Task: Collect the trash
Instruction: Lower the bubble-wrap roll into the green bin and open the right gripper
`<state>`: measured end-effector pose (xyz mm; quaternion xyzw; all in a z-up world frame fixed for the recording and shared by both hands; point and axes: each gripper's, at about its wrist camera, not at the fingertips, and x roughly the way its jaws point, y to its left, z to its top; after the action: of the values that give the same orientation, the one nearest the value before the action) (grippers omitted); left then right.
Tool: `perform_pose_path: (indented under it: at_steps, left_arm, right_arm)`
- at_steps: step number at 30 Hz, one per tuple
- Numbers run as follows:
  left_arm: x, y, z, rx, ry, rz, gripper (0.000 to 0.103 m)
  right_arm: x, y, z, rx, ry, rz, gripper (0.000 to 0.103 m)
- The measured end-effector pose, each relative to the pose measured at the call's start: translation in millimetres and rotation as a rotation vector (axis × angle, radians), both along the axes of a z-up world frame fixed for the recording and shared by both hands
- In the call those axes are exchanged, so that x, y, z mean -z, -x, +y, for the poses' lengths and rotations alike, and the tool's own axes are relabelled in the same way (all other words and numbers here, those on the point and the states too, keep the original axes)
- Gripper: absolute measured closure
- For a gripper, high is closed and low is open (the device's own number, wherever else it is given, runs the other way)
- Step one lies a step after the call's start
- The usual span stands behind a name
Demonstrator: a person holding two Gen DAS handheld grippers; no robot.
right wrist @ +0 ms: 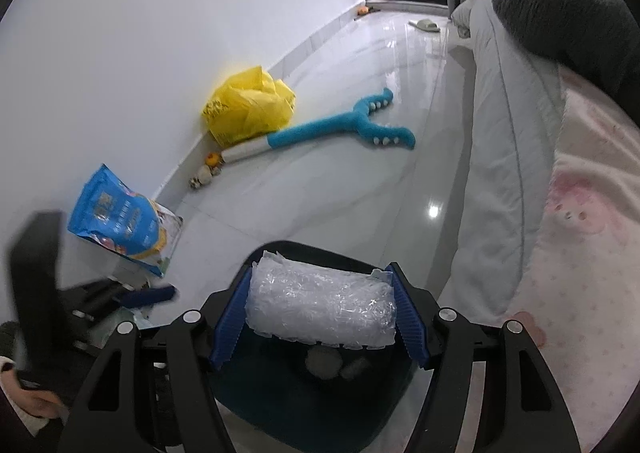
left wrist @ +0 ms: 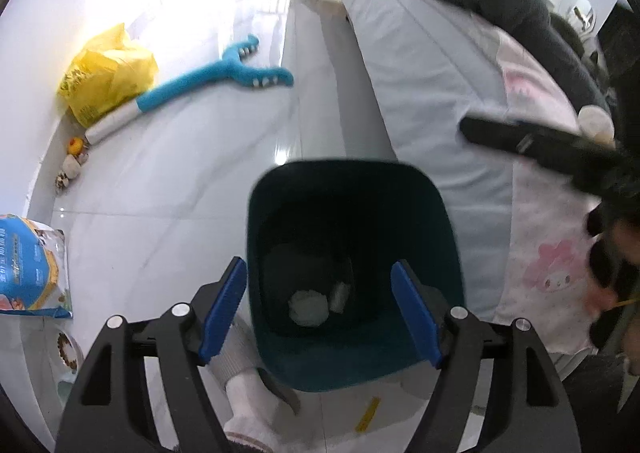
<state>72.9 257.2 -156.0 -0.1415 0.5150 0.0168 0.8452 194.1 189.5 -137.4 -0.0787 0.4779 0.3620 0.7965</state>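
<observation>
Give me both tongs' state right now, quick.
Left tongs: open, nothing between the pads, above the dark teal bin.
Right tongs: shut on a crinkled clear plastic wrapper, over the bin.

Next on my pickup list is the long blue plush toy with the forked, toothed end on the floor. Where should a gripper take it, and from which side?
Grip the blue plush toy on its straight shaft, just behind the fork, coming from above with the fingers across it. It lies flat on the tiled floor; the shaft looks narrow and even, while the forked end splays wide.
</observation>
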Motion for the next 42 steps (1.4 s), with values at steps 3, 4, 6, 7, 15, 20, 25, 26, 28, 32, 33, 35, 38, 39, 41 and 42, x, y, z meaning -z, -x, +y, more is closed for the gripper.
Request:
perform_pose_path:
  at_steps: [3,4,6,7,15,20,25,26,28,32,33,35,38,39,41,42]
  left_arm:
    - [-14.0,4.2,7.4,-0.026,-0.02,-0.057,0.026]
    - [-19.0,6.4,10.3,-0.034,-0.031,-0.078,0.025]
    - [-28.2,8.6,13.9,-0.046,-0.044,-0.115,0.025]
    - [-33.0,9.6,16.2,-0.051,-0.045,-0.134,0.025]
    - [-61.4,11.6,19.4,-0.062,-0.076,-0.236,0.025]
    - [-77.5,15.2,13.7,-0.044,-0.111,-0.294,0.025]
    - [-88.3,19.4,8.7,-0.033,-0.148,-0.343,0.025]
    - [-90.0,19.4,8.3,-0.031,-0.148,-0.351,0.025]
    - [-94.1,20.6,7.1,-0.027,-0.146,-0.368,0.025]
    - [-103.9,20.9,5.5,-0.03,-0.134,-0.397,0.024]
    - [-105.5,20.7,5.2,-0.03,-0.133,-0.402,0.024]
    - [-110.6,20.9,3.8,-0.031,-0.133,-0.416,0.023]
    - [-116.1,20.8,2.9,-0.039,-0.127,-0.431,0.023]
    - [-118.5,20.6,2.5,-0.042,-0.125,-0.437,0.023]
    - [-123.4,20.4,0.6,-0.042,-0.122,-0.45,0.022]
    - [-126.0,20.3,-1.8,-0.04,-0.122,-0.457,0.022]
  right_arm:
    - [14.7,-3.5,4.2,0.007,0.022,0.019,0.035]
    - [18.7,-3.4,6.3,0.005,0.03,0.023,0.035]
    - [28.0,-2.7,12.4,-0.003,0.052,0.032,0.035]
    - [33.2,-1.8,15.9,-0.01,0.061,0.039,0.035]
    - [75.1,7.8,35.8,-0.061,0.149,0.096,0.035]
    - [97.1,13.7,41.7,-0.093,0.198,0.137,0.035]
    - [110.5,19.2,46.4,-0.119,0.232,0.172,0.035]
    - [111.5,19.8,45.4,-0.119,0.235,0.175,0.035]
    - [113.7,21.0,44.9,-0.121,0.241,0.182,0.035]
    - [115.9,25.9,45.7,-0.139,0.256,0.195,0.033]
    - [116.7,27.3,46.1,-0.145,0.26,0.202,0.03]
    - [116.8,30.2,46.4,-0.16,0.263,0.215,0.025]
    - [113.6,36.5,46.2,-0.179,0.269,0.21,0.023]
    - [111.9,36.7,45.3,-0.181,0.268,0.209,0.022]
    - [105.4,37.2,42.1,-0.179,0.255,0.203,0.022]
    - [102.2,36.1,40.6,-0.176,0.247,0.201,0.022]
